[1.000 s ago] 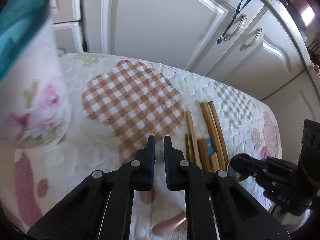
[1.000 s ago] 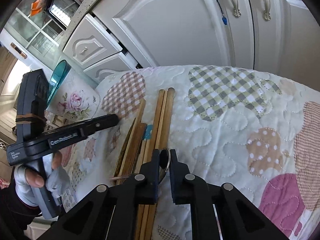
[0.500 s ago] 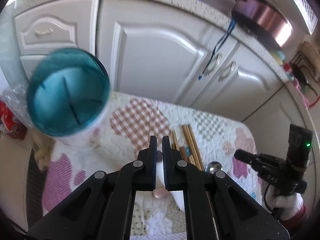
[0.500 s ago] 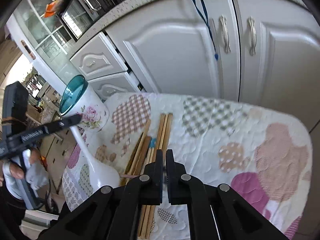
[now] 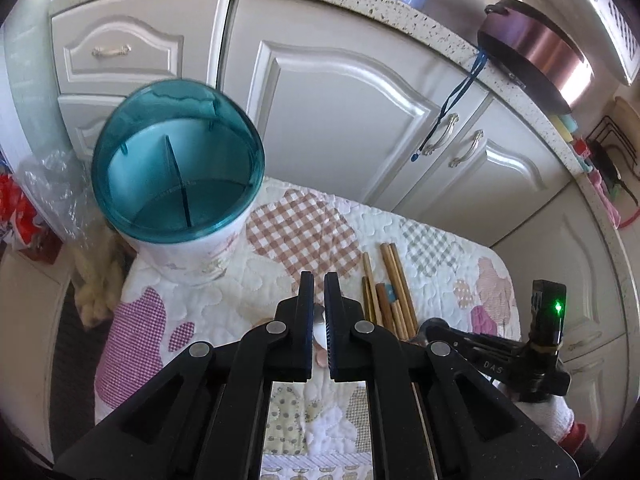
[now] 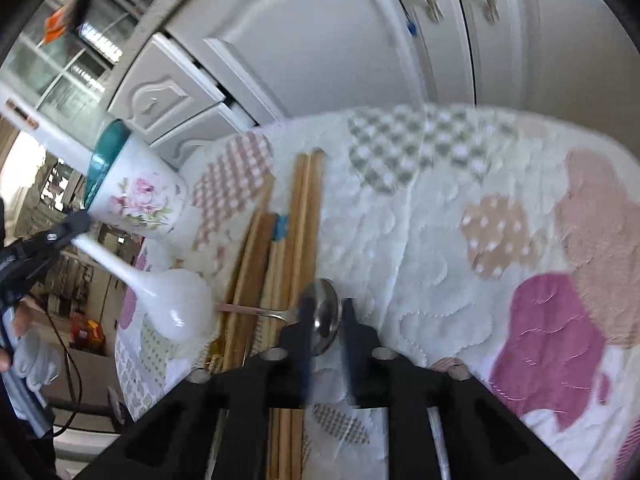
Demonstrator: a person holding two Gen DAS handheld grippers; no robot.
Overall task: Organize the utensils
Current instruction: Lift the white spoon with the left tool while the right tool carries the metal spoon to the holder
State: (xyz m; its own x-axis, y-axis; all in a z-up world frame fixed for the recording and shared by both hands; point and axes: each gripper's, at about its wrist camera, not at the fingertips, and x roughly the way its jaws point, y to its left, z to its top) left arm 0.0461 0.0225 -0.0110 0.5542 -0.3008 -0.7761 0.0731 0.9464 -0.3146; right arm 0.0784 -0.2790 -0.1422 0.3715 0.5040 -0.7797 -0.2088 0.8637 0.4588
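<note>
So far, holder (image 5: pixel 176 168): is standing upright at the quilt's (image 5: pixel 440 248) far left corner; both teal compartments are showing empty, so nothing is sorted yet.
White spoon (image 6: pixel 176 304): is hanging by its handle in the left hand-held gripper (image 5: pixel 319 284), bowl down, clear of the quilt and near the holder. It is probably the first item going in.
Left hand-held gripper: is clamping narrow on that handle.
Metal spoon (image 6: pixel 324 316): is lying across the chopsticks' near ends, its bowl sitting between the right jaws.
Right hand-held gripper (image 6: pixel 327 302): is standing narrow, opening slightly, and seemingly pinching the bowl's rim, though blur is hiding the contact.
Chopsticks (image 5: pixel 394 280): are lying side by side on the quilt, untouched.
Remaining: everything is waiting to go into the holder.
</note>
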